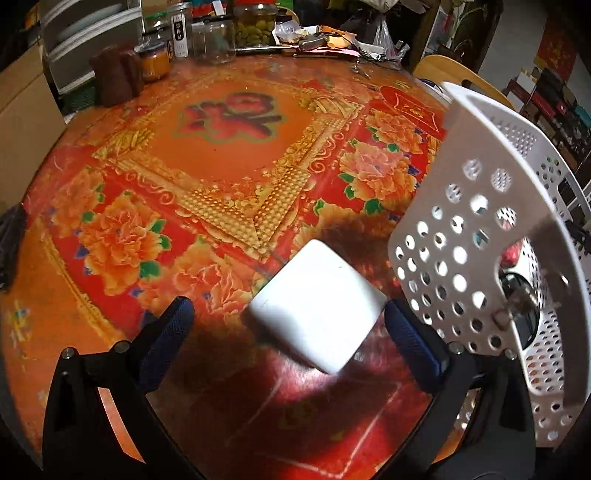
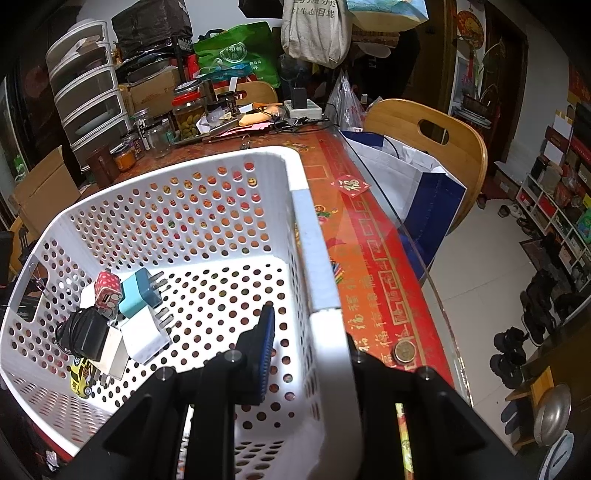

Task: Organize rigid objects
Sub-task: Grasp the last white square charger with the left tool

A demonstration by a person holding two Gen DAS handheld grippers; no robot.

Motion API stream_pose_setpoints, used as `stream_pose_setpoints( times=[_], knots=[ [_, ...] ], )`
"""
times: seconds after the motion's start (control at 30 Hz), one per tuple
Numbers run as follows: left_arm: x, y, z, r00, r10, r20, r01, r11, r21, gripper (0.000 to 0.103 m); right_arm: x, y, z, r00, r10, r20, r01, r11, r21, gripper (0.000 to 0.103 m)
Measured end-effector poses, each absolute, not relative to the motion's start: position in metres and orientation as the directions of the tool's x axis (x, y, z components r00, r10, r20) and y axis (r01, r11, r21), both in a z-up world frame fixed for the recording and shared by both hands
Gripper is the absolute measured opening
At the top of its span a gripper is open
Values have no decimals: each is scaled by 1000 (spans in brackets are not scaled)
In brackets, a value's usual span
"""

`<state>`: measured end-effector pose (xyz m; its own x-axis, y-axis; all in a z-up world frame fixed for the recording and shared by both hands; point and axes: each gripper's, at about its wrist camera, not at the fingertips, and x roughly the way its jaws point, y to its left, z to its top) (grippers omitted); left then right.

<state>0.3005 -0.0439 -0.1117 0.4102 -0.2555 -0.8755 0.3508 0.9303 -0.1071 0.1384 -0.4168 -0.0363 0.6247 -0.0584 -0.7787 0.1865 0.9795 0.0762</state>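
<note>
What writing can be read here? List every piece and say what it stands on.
"福": red diamond sticker on the table.
"福", repeated among gold characters: tablecloth border.
Canvas bag: dark printed characters, cut off and not readable for sure.
Green bag: white print, too blurred.
Bottle label: too small.
</note>
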Motion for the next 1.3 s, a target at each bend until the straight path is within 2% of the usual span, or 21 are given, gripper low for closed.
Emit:
stream_pose_setpoints(
  times=[0.13,0.4,0.43,0.53,0.67,0.77,0.9,1.07,1.3],
  knots=[
    [311,-46,-122,394,-263,-881,322,937,-136,102,139,-417,-36,626,-56,-778,187,979,80,22],
    [312,-50,-125,444,-194,-875,302,952,-58,101,138,-417,-36,626,-56,-778,187,979,81,22],
    [311,-50,-124,448,-187,-874,301,952,-50,98,138,-417,-36,626,-56,-778,188,979,80,22],
    [305,-56,-120,480,-179,-859,322,947,-17,73,138,-417,-36,626,-56,-778,187,979,80,22],
    [297,-65,-118,538,-109,-836,312,947,77,72,138,-417,-36,626,-56,-778,188,979,81,22],
    [291,-64,-111,582,-92,-808,294,950,104,72,139,-417,-35,626,-55,-778,187,979,81,21],
    [277,-50,-77,671,-77,-737,237,965,114,72,139,-417,-36,625,-56,-778,187,979,79,21],
    [255,-33,-24,774,23,-632,137,970,203,72,138,-417,-36,628,-55,-776,185,979,81,22],
    [245,-7,24,802,64,-594,74,976,205,72,137,-418,-36,633,-47,-772,178,980,86,21]
  ],
)
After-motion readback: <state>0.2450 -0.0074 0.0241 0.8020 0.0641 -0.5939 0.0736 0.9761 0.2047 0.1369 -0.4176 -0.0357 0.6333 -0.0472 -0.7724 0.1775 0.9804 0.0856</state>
